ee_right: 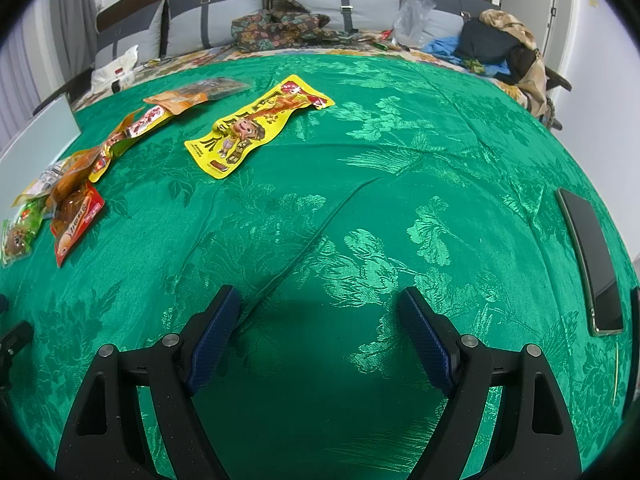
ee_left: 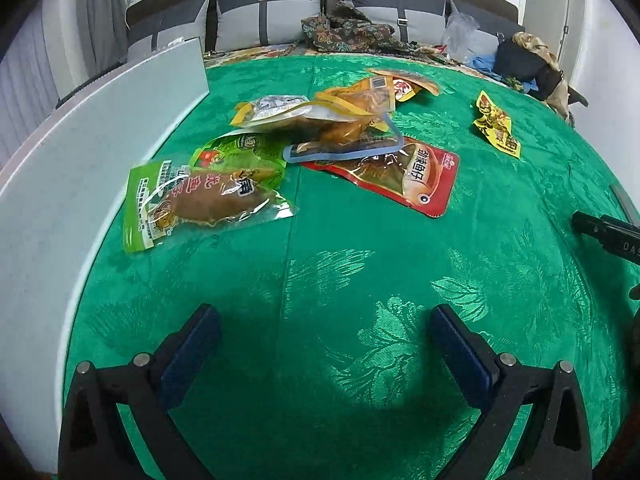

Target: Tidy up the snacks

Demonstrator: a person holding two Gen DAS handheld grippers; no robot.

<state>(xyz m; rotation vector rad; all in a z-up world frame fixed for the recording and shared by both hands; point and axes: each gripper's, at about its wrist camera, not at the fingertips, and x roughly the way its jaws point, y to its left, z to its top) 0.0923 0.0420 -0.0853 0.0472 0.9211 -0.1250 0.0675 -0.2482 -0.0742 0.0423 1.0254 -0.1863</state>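
Showing sorting barely begun: left gripper (ee_left: 325, 330) and right gripper (ee_right: 320, 312) both spread wide and empty over green cloth (ee_left: 360, 260), snack packs (ee_left: 320, 136) heaped loosely near white board (ee_left: 100, 140), yellow pack (ee_right: 256, 128) lying well apart, all still ungrouped.

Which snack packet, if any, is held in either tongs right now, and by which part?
None. The left tongs and right tongs both stand open over bare green cloth, with no packet between them.
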